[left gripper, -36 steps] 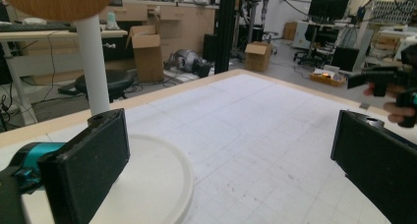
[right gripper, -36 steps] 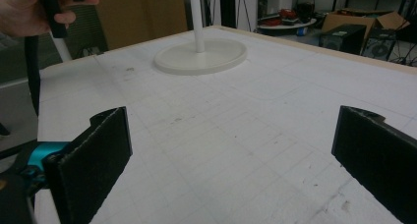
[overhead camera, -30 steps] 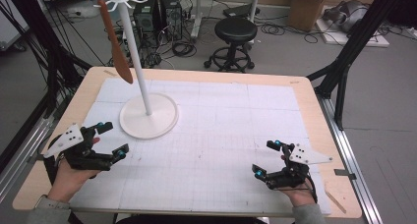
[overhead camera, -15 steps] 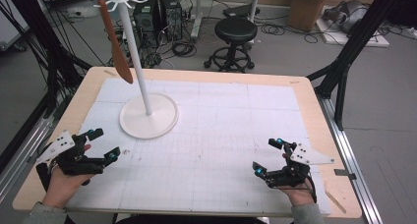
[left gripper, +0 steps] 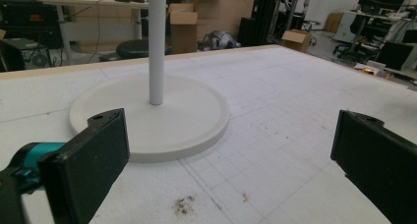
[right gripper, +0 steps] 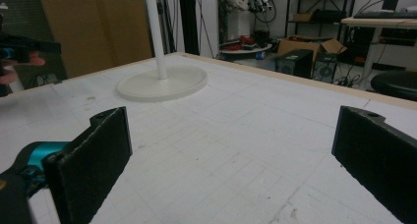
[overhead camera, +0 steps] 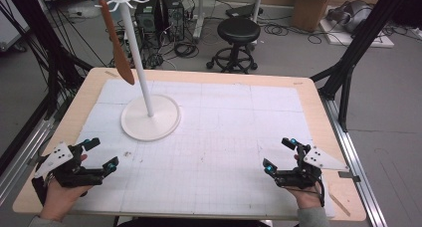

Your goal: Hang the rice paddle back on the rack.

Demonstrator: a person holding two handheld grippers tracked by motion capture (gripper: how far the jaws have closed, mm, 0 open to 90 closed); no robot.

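Left gripper (overhead camera: 98, 154) rests at the near-left corner of the white gridded mat (overhead camera: 224, 137), jaws spread wide with nothing between them; in the left gripper view the jaws frame the stand's base. Just ahead and right of it is the white hook stand (overhead camera: 151, 116): round disc base on the mat, thin upright pole, a crown of small hooks at the top. A brown wooden spatula (overhead camera: 117, 50) hangs from one hook on the left side, blade down, well clear of the table and apart from both grippers. Right gripper (overhead camera: 278, 155) sits at the near-right corner, well apart from the stand, jaws likewise spread and empty. Judgement on risk: the spatula hangs free from a single hook, so a sideways nudge from a reaching jaw could swing it or knock it off; a grip low on the blade could lever the handle against the hook and tip the light stand; a jaw striking the pole could slide the base across the mat. No brand, label or legible writing can be made out on any item.
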